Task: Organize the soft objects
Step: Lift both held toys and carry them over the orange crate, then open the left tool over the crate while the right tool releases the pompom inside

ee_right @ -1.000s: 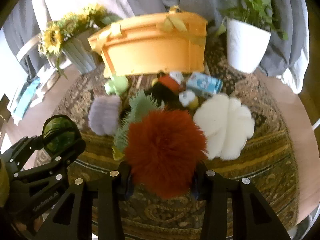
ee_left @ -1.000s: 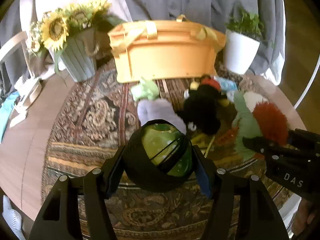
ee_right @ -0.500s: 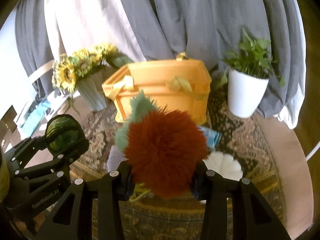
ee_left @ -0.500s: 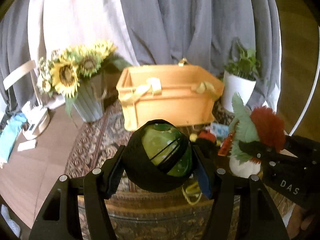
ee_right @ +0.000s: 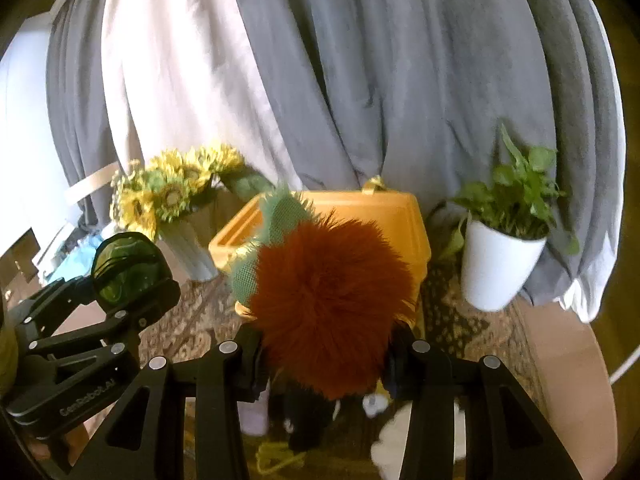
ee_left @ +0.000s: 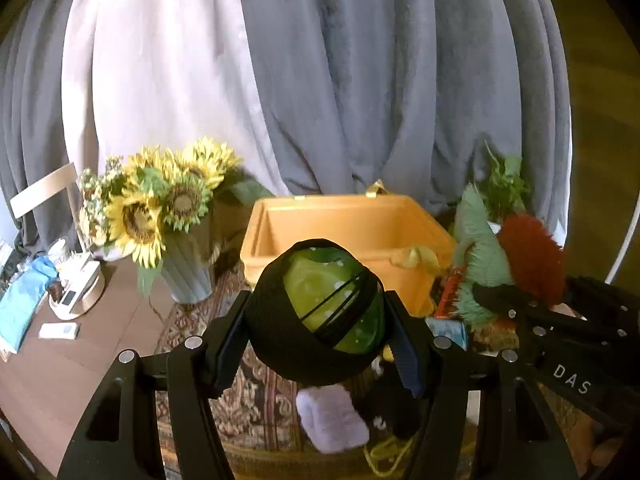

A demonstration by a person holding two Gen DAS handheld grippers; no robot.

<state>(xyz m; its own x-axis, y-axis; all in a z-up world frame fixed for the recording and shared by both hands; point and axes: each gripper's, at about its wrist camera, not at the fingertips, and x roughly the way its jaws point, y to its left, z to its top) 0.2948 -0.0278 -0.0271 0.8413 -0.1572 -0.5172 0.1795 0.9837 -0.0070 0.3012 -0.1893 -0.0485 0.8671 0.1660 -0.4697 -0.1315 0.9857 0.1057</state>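
My left gripper [ee_left: 320, 316] is shut on a green and black soft ball [ee_left: 328, 304] and holds it in the air in front of the open orange basket [ee_left: 352, 216]. My right gripper [ee_right: 326, 340] is shut on a fuzzy red and green plush [ee_right: 324, 304], also raised, just right of the left one. The plush also shows in the left wrist view [ee_left: 520, 256], and the ball in the right wrist view [ee_right: 124, 268]. Below lie a lilac plush [ee_left: 332, 420], a black plush [ee_right: 304, 416] and a white fluffy pad [ee_right: 392, 440] on the patterned rug [ee_left: 256, 408].
A sunflower vase [ee_left: 188, 272] stands left of the basket, and a white potted plant [ee_right: 496, 268] stands right of it. Small devices and a blue cloth [ee_left: 20, 308] lie on the wooden table [ee_left: 80, 360] at the left. Grey curtains hang behind.
Both grippers have risen from the rug with their toys and now sit higher, facing the basket's open top. The toys left on the rug have dropped low in view.
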